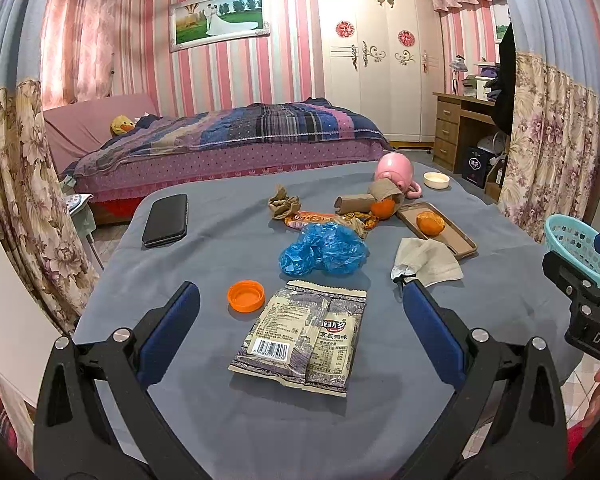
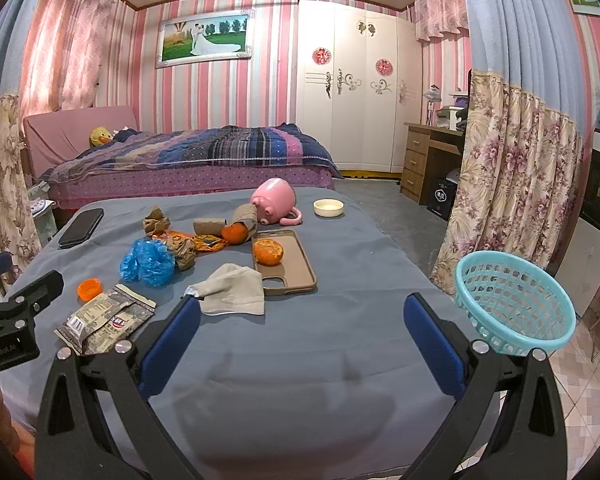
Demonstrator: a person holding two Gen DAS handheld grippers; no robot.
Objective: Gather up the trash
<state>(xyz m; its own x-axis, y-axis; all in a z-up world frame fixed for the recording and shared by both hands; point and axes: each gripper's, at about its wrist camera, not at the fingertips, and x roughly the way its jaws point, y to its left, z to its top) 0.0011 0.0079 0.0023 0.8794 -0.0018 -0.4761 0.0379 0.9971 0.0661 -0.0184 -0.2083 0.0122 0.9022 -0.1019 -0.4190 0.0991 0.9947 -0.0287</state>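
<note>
the grey surface held scattered trash, with a teal basket at its right edge. both the left gripper and right gripper hung wide open and empty, the left straddling a snack wrapper. beyond it lay a blue bag and an orange cap.

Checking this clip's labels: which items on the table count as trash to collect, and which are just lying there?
Trash job: snack wrapper, orange cap, blue plastic bag, crumpled paper, cardboard tube, used mask, turquoise basket as the likely bin.

Lying about: black phone, phone case, pink mug, white dish.
</note>
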